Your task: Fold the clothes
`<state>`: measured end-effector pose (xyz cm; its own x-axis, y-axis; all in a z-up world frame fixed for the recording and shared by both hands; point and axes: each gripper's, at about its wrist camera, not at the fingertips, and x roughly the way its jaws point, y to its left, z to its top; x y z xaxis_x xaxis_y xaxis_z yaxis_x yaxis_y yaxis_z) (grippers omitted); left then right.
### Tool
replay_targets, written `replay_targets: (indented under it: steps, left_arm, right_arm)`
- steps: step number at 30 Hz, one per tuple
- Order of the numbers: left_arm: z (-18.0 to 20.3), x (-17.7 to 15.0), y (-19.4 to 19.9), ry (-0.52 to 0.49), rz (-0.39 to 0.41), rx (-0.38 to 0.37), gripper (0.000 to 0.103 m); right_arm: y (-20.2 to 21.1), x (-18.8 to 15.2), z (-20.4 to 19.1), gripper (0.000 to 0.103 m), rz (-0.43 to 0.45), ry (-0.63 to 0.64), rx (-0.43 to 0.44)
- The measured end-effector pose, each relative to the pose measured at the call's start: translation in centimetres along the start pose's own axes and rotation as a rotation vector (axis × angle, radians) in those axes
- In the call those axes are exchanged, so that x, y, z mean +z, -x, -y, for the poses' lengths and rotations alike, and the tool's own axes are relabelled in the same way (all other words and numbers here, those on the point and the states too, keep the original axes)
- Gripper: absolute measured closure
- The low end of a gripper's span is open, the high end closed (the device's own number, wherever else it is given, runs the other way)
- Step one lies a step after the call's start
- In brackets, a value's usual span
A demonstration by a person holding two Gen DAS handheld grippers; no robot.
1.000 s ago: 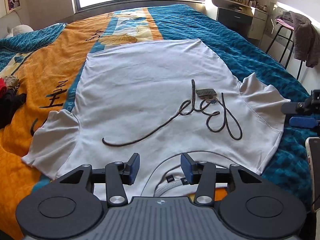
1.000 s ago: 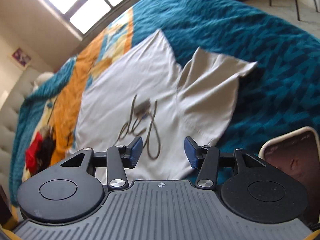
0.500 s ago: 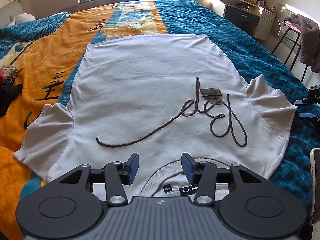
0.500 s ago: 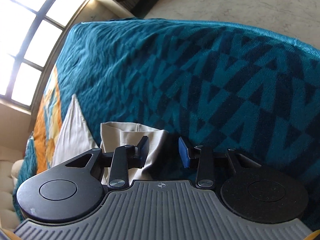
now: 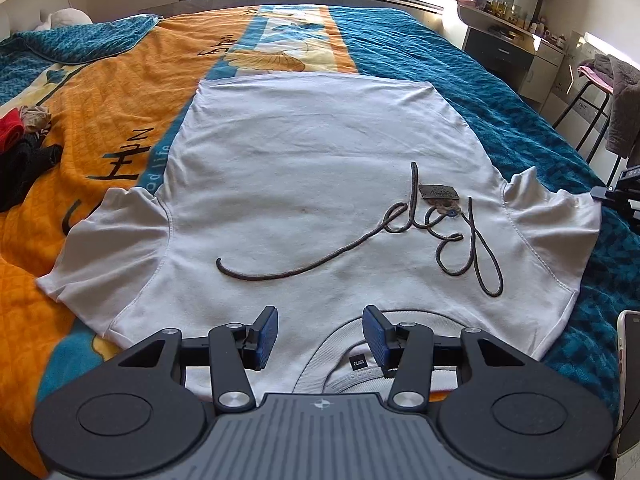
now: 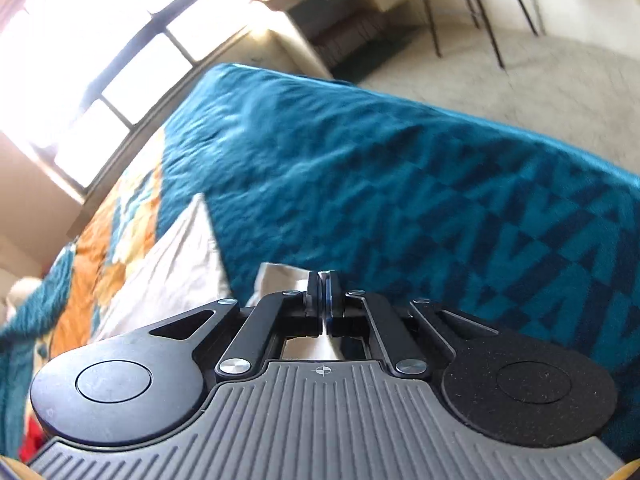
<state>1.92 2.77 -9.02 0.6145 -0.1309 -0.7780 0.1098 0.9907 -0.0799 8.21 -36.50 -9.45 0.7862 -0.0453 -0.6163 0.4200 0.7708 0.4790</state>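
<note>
Risk first, seen from the left wrist: the left gripper [image 5: 318, 336] hangs with its fingers released over the collar, nothing between them, so if the far sleeve gets pulled across, the near edge could drag and the spread shirt wrinkle. The white T-shirt [image 5: 312, 184] lies flat on the bedspread [image 5: 120, 120] just ahead of those fingers, neck toward them, hem away, a dark cord script running across its chest and both short sleeves fanned out.

From the right wrist, the right gripper [image 6: 325, 296] is clenched tight, apparently on the sleeve [image 6: 280, 276] edge lying right at its fingertips. The pinch looks shallow, so the cloth could slip out when lifted. Beyond the fingers there is only teal blanket.
</note>
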Motion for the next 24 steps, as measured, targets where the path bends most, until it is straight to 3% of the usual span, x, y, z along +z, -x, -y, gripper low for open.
replay_targets:
  steps: [3,6,8,10,13,16,18,20,22,24]
  left_arm:
    - [-1.1,-0.2,0.5,0.028,0.014,0.006,0.057]
    - [-2.2,-0.4,1.0,0.056,0.027,0.016,0.057]
    - [-2.9,-0.4,1.1,0.074,0.029,0.031,0.057]
    - [-3.6,-0.5,1.1,0.086,0.027,0.042,0.057]
    - [-4.2,-0.7,1.2,0.090,0.026,0.051,0.057]
    - [-4.4,-0.6,1.1,0.095,0.024,0.050,0.057]
    - [-4.2,-0.6,0.9,0.098,0.024,0.050,0.057]
    - [-3.8,-0.6,0.6,0.098,0.023,0.046,0.057]
    - [-3.3,-0.8,0.5,0.079,0.019,0.042,0.057]
    - [-3.1,-1.1,0.4,0.062,0.011,0.042,0.057]
  right_arm:
    - [2.7,-2.8,-6.0,0.102,0.050,0.312,0.091]
    - [4.9,-8.3,-11.4,0.102,0.036,0.667,0.183]
    - [5.1,-12.0,-13.3,0.102,-0.018,0.843,0.195]
    - [4.7,-15.2,-14.2,0.098,-0.134,0.945,0.193]
    - [5.0,-15.9,-13.2,0.086,-0.260,0.877,0.203]
    - [6.3,-12.9,-11.1,0.086,-0.208,0.680,0.212]
    - [6.1,-10.6,-10.2,0.091,-0.141,0.588,0.152]
    - [4.1,-9.3,-9.6,0.091,-0.118,0.587,0.055]
    - [1.9,-9.5,-9.3,0.091,-0.173,0.622,-0.005]
    - [0.5,-10.6,-8.2,0.095,-0.219,0.689,-0.135]
